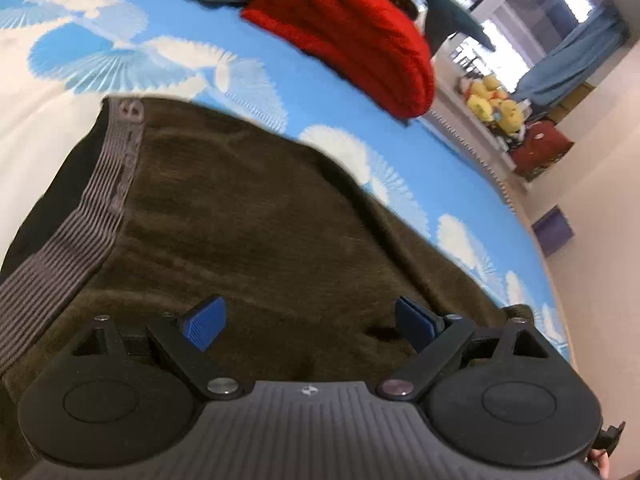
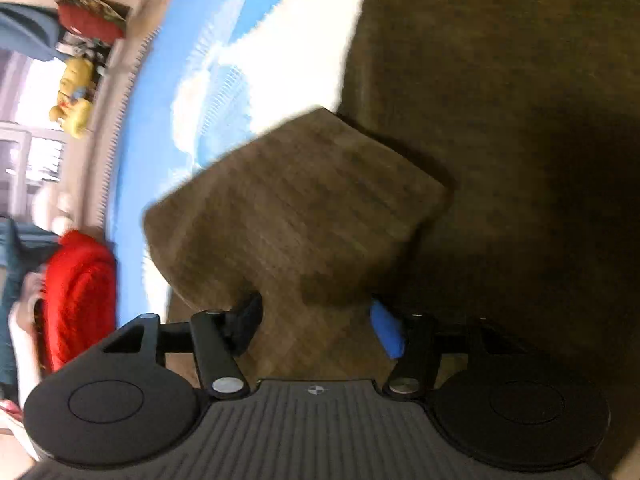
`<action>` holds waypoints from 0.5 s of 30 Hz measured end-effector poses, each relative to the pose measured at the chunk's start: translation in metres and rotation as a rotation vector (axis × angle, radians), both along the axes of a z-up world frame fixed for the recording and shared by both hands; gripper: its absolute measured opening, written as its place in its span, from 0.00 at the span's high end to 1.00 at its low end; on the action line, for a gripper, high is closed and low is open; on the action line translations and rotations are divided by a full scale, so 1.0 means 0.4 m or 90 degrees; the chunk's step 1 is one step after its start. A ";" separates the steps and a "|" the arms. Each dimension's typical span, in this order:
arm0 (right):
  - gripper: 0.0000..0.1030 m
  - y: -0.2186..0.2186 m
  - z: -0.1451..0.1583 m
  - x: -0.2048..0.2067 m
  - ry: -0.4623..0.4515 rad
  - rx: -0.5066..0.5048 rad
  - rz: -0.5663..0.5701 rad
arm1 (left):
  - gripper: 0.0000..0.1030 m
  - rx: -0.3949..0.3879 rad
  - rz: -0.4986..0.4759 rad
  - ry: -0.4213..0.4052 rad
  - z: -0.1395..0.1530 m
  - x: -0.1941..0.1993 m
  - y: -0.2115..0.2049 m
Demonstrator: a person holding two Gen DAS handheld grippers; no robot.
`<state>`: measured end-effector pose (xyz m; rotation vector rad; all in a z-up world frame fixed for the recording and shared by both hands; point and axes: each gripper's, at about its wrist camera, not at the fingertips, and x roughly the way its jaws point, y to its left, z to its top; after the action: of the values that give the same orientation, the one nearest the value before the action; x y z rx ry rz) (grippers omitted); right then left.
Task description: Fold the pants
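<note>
Brown fleece pants [image 1: 248,216] with grey ribbed waistband [image 1: 100,184] lie on blue-and-white patterned bedsheet [image 1: 280,80], one flap folded over. Left gripper [image 1: 310,324] spread wide above fabric, empty. Right gripper [image 2: 316,320] partly spread, nothing pinched. Red knit garment [image 1: 352,36] beyond.

Pants [image 1: 248,216]: dark olive-brown, fuzzy fleece-like fabric. Lying on a blue-and-white patterned sheet [image 1: 280,76]. Grey ribbed waistband [image 1: 100,200] with lettering runs along the left edge in the left wrist view; black inner lining shows just beyond it. Fabric there lies mostly flat, with shallow wrinkles. In the right wrist view, a folded flap [image 2: 296,204] with squared corners rests on top of the main body of the pants [image 2: 500,100], its upper-left edge overhanging the sheet. View blurred; finer detail unclear.
</note>
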<state>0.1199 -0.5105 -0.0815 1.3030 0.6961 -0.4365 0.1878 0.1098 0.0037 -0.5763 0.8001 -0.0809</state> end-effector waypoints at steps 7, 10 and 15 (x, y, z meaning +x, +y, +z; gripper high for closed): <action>0.90 0.079 0.080 0.023 0.015 -0.177 -0.010 | 0.08 -0.017 0.008 0.008 -0.018 0.017 -0.002; 0.90 0.132 0.205 -0.064 -0.069 -0.238 -0.018 | 0.09 -0.027 0.020 0.006 -0.014 0.022 0.013; 0.90 0.123 0.288 -0.250 -0.155 -0.231 -0.169 | 0.09 -0.084 0.054 0.011 0.000 0.044 0.059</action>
<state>0.0199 -0.4611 0.0338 1.0808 0.2255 -0.5781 0.2054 0.1332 0.0035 -0.7362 0.7903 -0.0518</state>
